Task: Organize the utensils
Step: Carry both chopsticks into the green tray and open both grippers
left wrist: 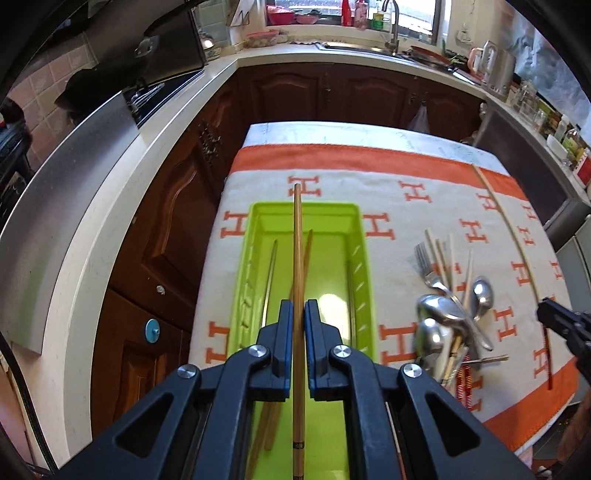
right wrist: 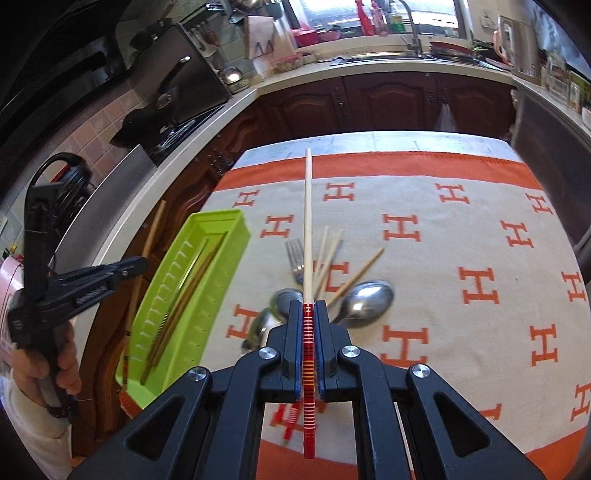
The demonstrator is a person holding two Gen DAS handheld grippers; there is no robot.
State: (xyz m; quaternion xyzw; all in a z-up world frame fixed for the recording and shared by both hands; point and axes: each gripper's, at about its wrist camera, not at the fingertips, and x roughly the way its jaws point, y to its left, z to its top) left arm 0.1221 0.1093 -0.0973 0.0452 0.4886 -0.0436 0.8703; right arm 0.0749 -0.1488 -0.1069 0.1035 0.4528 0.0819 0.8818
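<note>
Dark wood cabinets (left wrist: 284, 96), sunlit window (left wrist: 369, 11)

We count one green tray (left wrist: 364, 236) with three chopsticks (right wrist: 184, 295) in it. One fork (right wrist: 294, 254) and at least three spoons (left wrist: 443, 310) sit in the pile, with several loose chopsticks we cannot count exactly.

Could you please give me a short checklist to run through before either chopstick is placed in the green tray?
1. Left gripper shut on the brown chopstick: ok.
2. Right gripper shut on the red-handled chopstick: ok.
3. Brown chopstick lined up over the green tray: ok.
4. Tray has room beside the chopsticks already in it: ok.
5. Red-handled chopstick over the tray: not ok, it is above the utensil pile.
</note>
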